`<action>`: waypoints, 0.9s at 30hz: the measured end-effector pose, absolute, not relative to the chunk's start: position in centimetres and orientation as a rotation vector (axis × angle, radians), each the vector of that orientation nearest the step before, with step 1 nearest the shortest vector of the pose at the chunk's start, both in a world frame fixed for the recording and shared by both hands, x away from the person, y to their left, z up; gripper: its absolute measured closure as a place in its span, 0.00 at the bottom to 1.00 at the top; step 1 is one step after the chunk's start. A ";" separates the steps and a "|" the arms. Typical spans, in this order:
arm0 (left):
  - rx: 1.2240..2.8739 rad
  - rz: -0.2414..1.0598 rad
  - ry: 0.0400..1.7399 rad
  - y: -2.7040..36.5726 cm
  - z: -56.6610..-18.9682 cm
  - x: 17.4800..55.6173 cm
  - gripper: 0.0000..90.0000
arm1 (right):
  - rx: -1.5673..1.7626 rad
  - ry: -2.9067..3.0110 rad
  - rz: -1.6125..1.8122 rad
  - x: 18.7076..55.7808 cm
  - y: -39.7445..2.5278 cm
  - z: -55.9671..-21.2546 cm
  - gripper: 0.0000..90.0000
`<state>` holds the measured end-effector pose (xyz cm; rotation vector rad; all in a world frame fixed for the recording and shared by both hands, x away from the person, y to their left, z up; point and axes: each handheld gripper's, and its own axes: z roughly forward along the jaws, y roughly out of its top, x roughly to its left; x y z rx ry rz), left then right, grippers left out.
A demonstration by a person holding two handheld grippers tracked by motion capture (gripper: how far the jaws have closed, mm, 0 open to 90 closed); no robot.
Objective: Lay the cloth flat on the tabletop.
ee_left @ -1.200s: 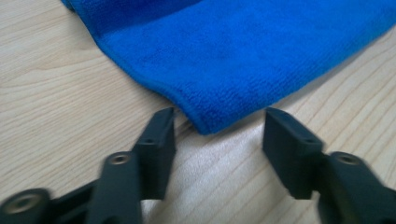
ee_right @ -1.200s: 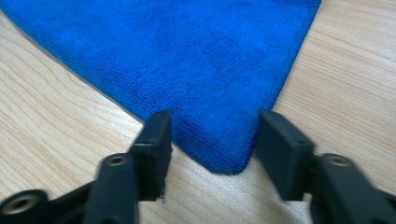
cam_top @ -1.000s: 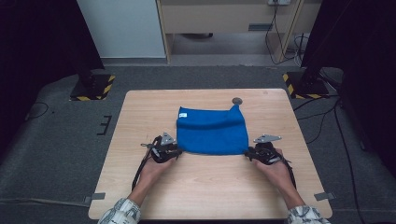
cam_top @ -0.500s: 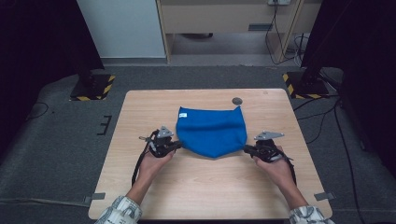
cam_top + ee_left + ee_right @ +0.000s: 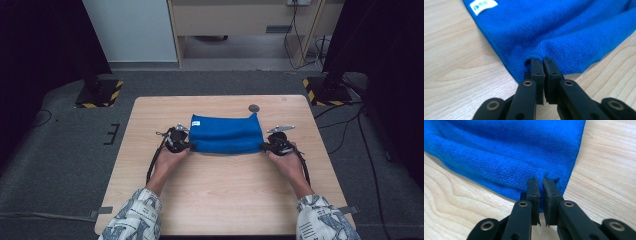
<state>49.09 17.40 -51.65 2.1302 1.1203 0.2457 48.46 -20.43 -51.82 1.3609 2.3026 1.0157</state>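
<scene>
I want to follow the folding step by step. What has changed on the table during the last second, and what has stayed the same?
Both grippers, left gripper and right gripper, stayed shut on the blue cloth's near corners; its near edge sagged into a curve, then was pulled straight again. The far edge and the table did not move.

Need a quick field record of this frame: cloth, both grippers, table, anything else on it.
cloth: blue towel, folded, flat on the table, white label at its far left corner
left gripper: shut on the towel's near left corner
right gripper: shut on the towel's near right corner
table: light wood, square
other: small dark round disc beyond the towel, apart from it
</scene>
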 end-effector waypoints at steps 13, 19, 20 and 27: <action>2.089 0.324 1.008 17.6 -52.2 46.3 0.59 | 1.352 2.268 1.019 48.3 -20.5 -51.9 0.64; 2.105 0.320 0.986 17.1 -52.1 46.4 0.81 | 1.351 2.262 1.022 48.0 -21.0 -52.1 0.78; 2.104 0.322 0.988 17.0 -52.1 46.4 0.85 | 1.350 2.258 1.029 48.0 -21.1 -52.1 0.80; 2.094 0.301 0.982 17.2 -51.5 46.1 0.97 | 1.349 2.253 1.087 47.3 -22.2 -51.8 0.93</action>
